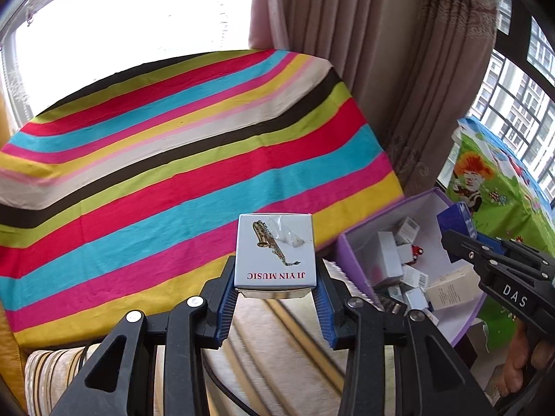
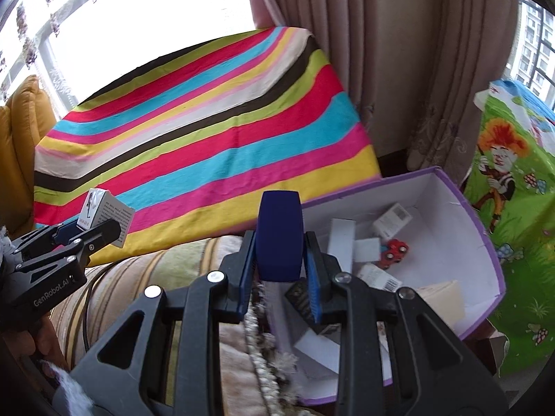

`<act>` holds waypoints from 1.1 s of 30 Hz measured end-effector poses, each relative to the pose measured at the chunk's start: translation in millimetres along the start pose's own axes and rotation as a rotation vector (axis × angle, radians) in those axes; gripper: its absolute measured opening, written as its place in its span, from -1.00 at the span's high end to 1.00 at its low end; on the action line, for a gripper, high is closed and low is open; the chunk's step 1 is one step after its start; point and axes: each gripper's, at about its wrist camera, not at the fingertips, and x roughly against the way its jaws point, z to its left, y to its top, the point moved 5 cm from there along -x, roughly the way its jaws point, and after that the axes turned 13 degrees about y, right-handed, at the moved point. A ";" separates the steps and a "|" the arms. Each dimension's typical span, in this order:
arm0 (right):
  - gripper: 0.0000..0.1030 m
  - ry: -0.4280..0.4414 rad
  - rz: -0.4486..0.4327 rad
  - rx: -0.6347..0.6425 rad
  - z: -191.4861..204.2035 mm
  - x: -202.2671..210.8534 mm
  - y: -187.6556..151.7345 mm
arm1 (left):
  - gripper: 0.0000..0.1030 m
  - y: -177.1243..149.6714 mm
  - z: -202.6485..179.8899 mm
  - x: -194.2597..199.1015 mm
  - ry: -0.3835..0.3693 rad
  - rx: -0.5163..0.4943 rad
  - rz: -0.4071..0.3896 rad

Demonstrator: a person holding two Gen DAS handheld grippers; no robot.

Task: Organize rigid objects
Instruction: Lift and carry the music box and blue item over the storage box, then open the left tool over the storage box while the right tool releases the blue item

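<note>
**Two grippers, two boxes in hand**

Left wrist view: the left gripper [image 1: 275, 298] clamps one white saxophone-print box [image 1: 275, 253] at lower centre, over the striped cloth's [image 1: 173, 159] bare near edge. One purple-rimmed bin [image 1: 350, 260] sits lower right.

Right wrist view: the right gripper [image 2: 279, 277] pinches one dark blue box [image 2: 279, 235] just left of the bin's rim; one red toy [image 2: 393, 249] lies inside among several white boxes.

The right gripper [image 2: 279, 242] clamps a dark blue box [image 2: 279, 232] upright between its 2 blue pads, above the near left rim of a purple-edged white bin [image 2: 485, 242]. Inside the bin lie several white boxes [image 2: 341, 242], a red toy [image 2: 393, 251] and a cream box [image 2: 442, 300] near its right wall. At the left edge, the left gripper [image 2: 93, 232] grips a white box [image 2: 104, 213] over the near left corner of the striped cloth [image 2: 215, 118].
</note>
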 end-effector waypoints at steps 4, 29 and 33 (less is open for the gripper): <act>0.41 -0.035 -0.015 -0.019 -17.6 12.6 -2.1 | 0.20 0.4 -26.9 2.5 -0.027 -0.048 0.003; 0.41 -0.250 -0.046 -0.043 -78.6 31.2 -9.0 | 0.20 -1.2 -119.8 -1.1 -0.107 -0.201 0.006; 0.41 -0.270 -0.041 -0.052 -84.1 31.4 -8.7 | 0.20 -0.1 -124.9 -1.7 -0.114 -0.199 0.005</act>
